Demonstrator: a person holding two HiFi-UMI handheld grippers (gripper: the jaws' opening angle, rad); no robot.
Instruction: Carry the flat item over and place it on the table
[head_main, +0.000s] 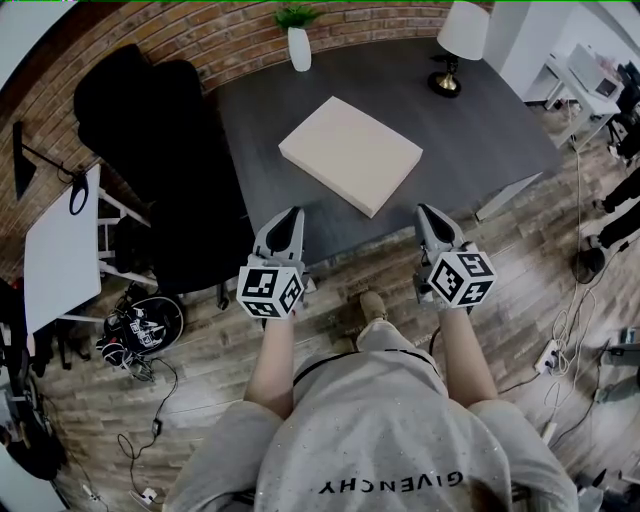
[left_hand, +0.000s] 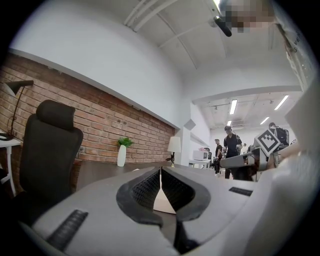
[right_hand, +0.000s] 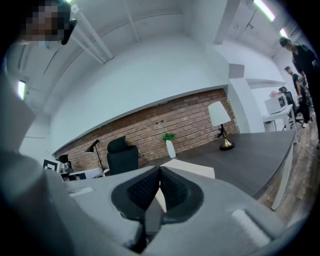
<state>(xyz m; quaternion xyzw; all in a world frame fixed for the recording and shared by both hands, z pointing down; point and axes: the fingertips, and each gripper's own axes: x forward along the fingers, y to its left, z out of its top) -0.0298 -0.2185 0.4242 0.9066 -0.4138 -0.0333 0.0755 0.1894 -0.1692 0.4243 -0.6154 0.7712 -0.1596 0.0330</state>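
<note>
A flat beige box (head_main: 350, 153) lies on the dark grey table (head_main: 480, 120), turned at an angle, near the table's middle. My left gripper (head_main: 291, 214) and right gripper (head_main: 426, 211) hover at the table's near edge, one on each side of the box and short of it. Both are shut with nothing between the jaws. In the left gripper view the closed left gripper (left_hand: 160, 171) points at the box (left_hand: 163, 202). Past the closed tips of the right gripper (right_hand: 160, 169) in the right gripper view, the box (right_hand: 192, 169) lies on the table (right_hand: 250, 155).
A black office chair (head_main: 160, 150) stands left of the table. At the table's back are a white vase with a plant (head_main: 298, 40) and a lamp (head_main: 458, 40). A white desk (head_main: 62, 250) is at far left. Cables (head_main: 565, 330) run over the wooden floor. People (left_hand: 231, 150) stand far off.
</note>
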